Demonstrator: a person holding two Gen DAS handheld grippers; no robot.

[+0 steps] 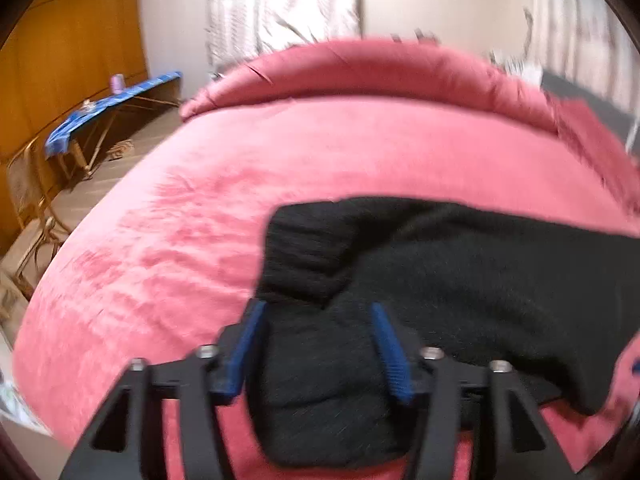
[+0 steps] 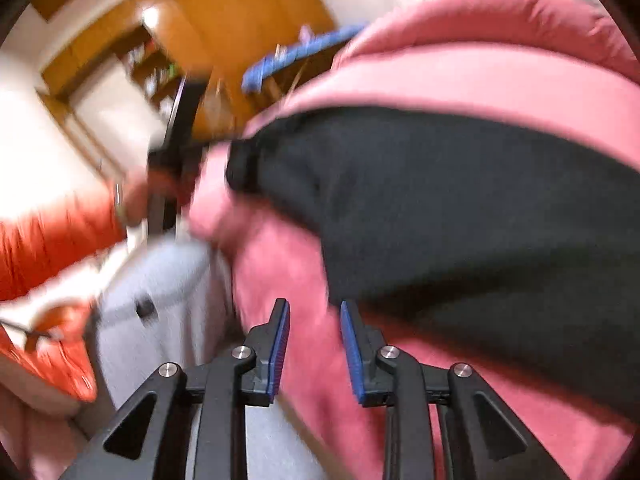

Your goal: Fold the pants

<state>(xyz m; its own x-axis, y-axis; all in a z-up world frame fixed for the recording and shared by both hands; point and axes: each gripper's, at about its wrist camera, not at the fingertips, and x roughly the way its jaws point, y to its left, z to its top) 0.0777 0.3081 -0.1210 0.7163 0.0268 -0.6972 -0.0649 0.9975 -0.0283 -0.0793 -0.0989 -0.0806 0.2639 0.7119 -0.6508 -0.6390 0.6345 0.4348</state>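
Black pants [image 1: 460,280] lie on a pink bedcover [image 1: 200,208], bunched at the near edge with a ribbed cuff or waistband [image 1: 304,248] folded on top. My left gripper [image 1: 318,312] is open, its blue-padded fingers [image 1: 390,348] standing on either side of a black fold that lies between them. In the right wrist view the pants [image 2: 460,208] spread across the bed [image 2: 460,80]. My right gripper [image 2: 314,308] is open and empty, just left of the pants' near edge, over the pink cover. Both views are motion-blurred.
A pink pillow roll [image 1: 360,72] lies at the bed's far end. A blue-covered ironing board [image 1: 108,108] and a wicker chair [image 1: 28,200] stand left by wooden cabinets. The person's orange sleeve [image 2: 52,240] and the other gripper's dark body [image 2: 176,140] show left of the bed edge.
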